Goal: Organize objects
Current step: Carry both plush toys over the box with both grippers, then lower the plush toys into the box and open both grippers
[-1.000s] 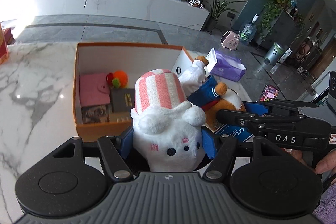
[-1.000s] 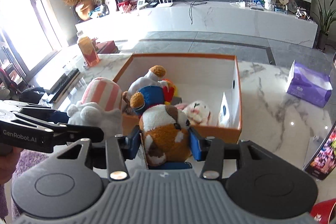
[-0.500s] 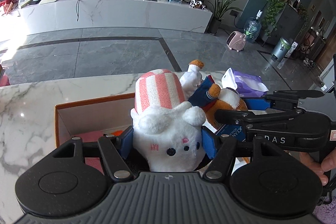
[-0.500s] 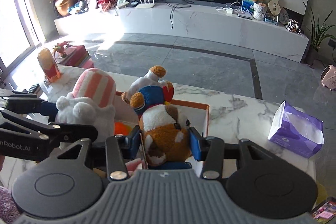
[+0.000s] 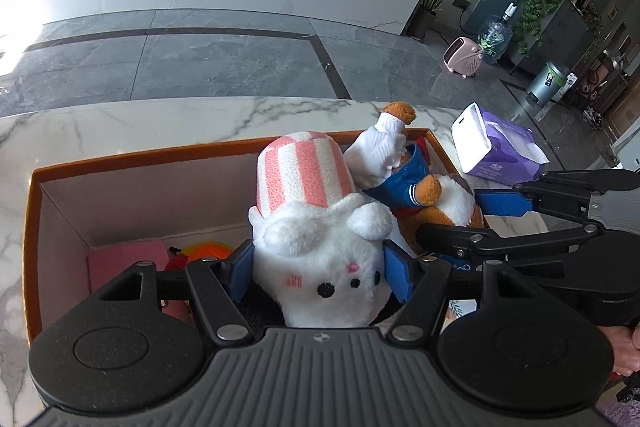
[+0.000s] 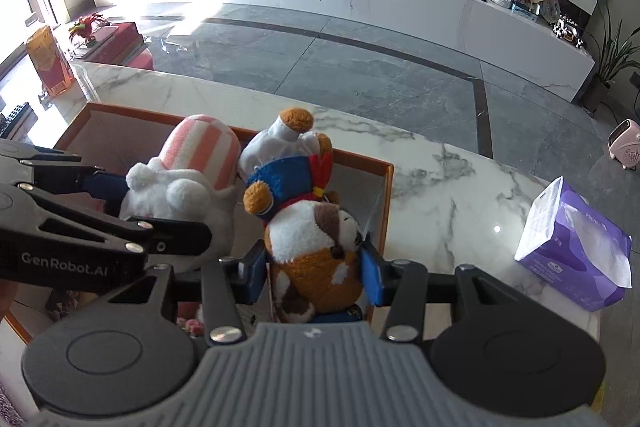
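Note:
My left gripper [image 5: 318, 275] is shut on a white plush with a pink-striped hat [image 5: 316, 235], held above the orange box [image 5: 140, 157]. My right gripper [image 6: 314, 271] is shut on a brown and white plush dog in blue clothes [image 6: 316, 239], held over the box's right part [image 6: 384, 187]. The two toys touch side by side. The striped plush also shows in the right wrist view [image 6: 188, 179], and the dog in the left wrist view [image 5: 424, 195]. A pink wallet [image 5: 120, 263] and an orange ball [image 5: 208, 249] lie inside the box.
The box stands on a white marble table [image 6: 440, 179]. A purple tissue pack [image 6: 576, 247] lies on the table to the right of the box. An orange juice carton [image 6: 48, 67] stands at the far left. Grey floor lies beyond the table's far edge.
Both grippers, still holding their toys, have moved forward and down over the box. The box now fills more of both views and the table's far edge is closer.

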`<state>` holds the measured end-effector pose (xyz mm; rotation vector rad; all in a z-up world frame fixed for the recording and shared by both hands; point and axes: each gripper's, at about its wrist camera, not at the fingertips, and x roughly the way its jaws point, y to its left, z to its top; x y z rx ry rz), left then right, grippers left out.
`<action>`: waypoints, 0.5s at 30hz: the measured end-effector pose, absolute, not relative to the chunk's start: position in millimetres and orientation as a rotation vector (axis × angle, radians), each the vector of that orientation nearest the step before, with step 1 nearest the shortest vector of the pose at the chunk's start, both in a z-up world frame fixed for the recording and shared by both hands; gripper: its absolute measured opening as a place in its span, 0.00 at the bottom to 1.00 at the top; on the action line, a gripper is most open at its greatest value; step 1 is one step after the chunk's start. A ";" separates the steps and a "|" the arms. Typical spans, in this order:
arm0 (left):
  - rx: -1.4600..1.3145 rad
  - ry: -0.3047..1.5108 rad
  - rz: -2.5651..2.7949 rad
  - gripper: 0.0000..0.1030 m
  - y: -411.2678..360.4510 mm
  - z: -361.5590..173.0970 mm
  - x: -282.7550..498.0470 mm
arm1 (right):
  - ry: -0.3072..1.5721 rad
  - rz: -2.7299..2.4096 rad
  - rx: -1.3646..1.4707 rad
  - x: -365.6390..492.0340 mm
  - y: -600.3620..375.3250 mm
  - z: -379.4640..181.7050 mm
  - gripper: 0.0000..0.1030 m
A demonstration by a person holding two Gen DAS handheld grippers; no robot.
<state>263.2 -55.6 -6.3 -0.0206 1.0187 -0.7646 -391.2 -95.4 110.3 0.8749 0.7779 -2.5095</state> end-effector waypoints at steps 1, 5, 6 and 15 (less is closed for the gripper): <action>-0.022 1.019 -0.771 0.75 -55.6 -8.1 265.3 | 0.785 -2.506 0.882 -391.0 -94.7 108.8 0.49; -0.001 1.019 -0.747 0.76 -56.3 -18.1 264.6 | 0.790 -2.492 0.937 -389.8 -93.1 104.3 0.49; 0.004 1.016 -0.742 0.76 -57.5 -21.3 264.7 | 0.793 -2.490 0.947 -389.4 -93.7 102.6 0.49; -0.073 1.033 -0.740 0.83 -52.2 -30.3 274.5 | 0.764 -2.512 0.909 -394.5 -92.8 101.0 0.50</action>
